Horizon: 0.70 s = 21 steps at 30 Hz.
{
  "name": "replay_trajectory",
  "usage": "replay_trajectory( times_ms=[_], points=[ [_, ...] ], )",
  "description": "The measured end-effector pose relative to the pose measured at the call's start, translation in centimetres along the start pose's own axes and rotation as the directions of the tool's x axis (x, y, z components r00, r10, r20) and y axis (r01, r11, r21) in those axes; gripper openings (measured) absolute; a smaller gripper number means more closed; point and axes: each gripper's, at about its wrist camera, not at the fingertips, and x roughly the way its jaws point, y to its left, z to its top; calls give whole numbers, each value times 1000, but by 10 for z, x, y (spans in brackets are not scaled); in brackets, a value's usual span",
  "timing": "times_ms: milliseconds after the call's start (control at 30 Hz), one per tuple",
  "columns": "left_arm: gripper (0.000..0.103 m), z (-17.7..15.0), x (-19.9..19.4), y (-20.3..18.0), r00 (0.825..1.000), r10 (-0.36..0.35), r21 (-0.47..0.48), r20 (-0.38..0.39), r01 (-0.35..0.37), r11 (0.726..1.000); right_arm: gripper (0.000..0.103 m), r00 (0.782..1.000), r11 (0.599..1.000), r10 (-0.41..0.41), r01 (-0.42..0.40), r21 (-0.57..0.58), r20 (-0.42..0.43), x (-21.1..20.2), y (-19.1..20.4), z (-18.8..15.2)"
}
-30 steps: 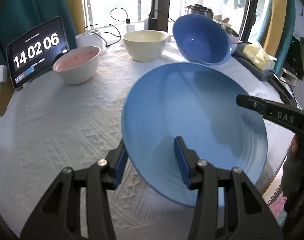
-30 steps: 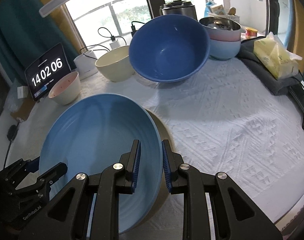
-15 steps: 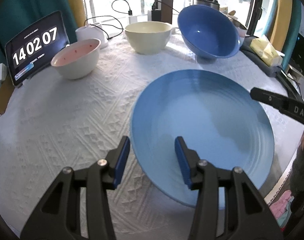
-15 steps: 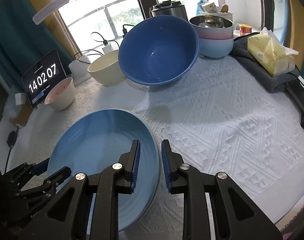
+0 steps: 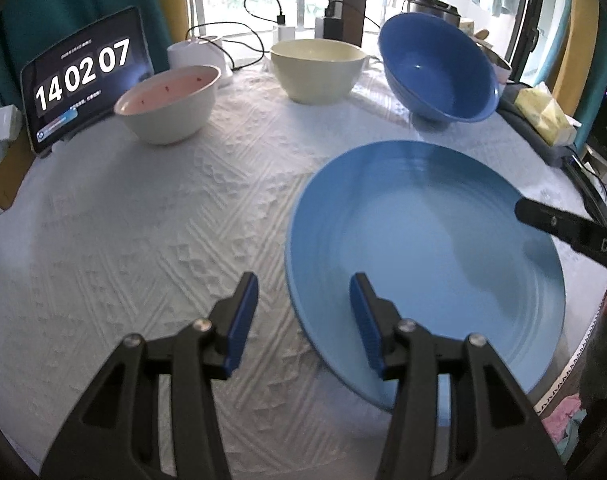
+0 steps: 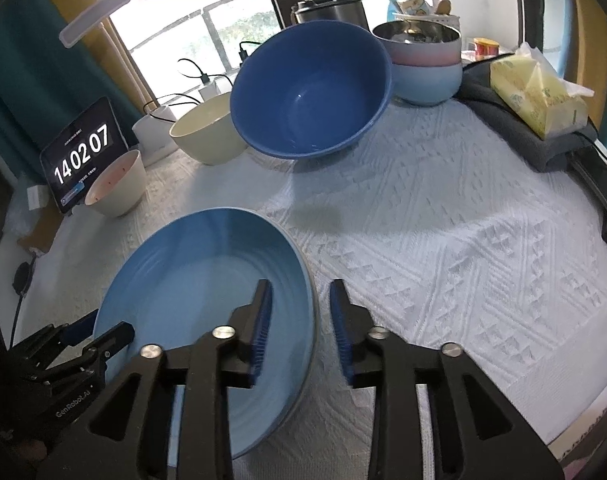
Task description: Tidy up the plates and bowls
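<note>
**Blue plate down on the cloth, both grippers parted across its rim**

The light blue plate [image 5: 423, 248] lies flat near the front edge of the table, on the white textured tablecloth [image 5: 143, 240]. In the right wrist view a second rim seems to show just beneath its right edge, so it may sit on another plate; I cannot be sure.

The left gripper [image 5: 303, 320] stands wide open across the plate's left rim: one finger over the bare cloth, the other over the plate's inside, neither clearly pressing it. The right gripper [image 6: 299, 332] is parted more narrowly and straddles the opposite rim the same way, holding nothing. So the plate lies between the two tools, each at an edge and about equally near. Being round, it offers no long axis to favour.

Well beyond it, toward the window, stand a pink-lined bowl [image 5: 167, 104], a cream bowl [image 5: 315, 70] and a tilted dark blue bowl [image 5: 439, 76]. Judging by this, the bowls are the next to be gathered, and the left gripper is nearer the pink one.
</note>
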Motion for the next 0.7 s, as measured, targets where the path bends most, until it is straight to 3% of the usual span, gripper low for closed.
replay_trajectory(
  times_ms=[167,333,533,700],
  points=[
    [50,3,4,-1,1000,-7,-8,-2,7,1000,36,1000,1000,-9,10,17,-24,6,-5,-4],
    [50,4,5,2,997,-71,-42,-30,70,997,36,999,1000,-4,5,22,-41,11,-7,-5],
    [61,4,9,4,995,-98,-68,-34,95,993,36,999,999,23,-22,26,-46,17,-6,-6],
    [64,5,13,6,993,-119,-86,-24,116,989,36,998,999,44,-43,28,-35,19,-7,-8]
  ],
)
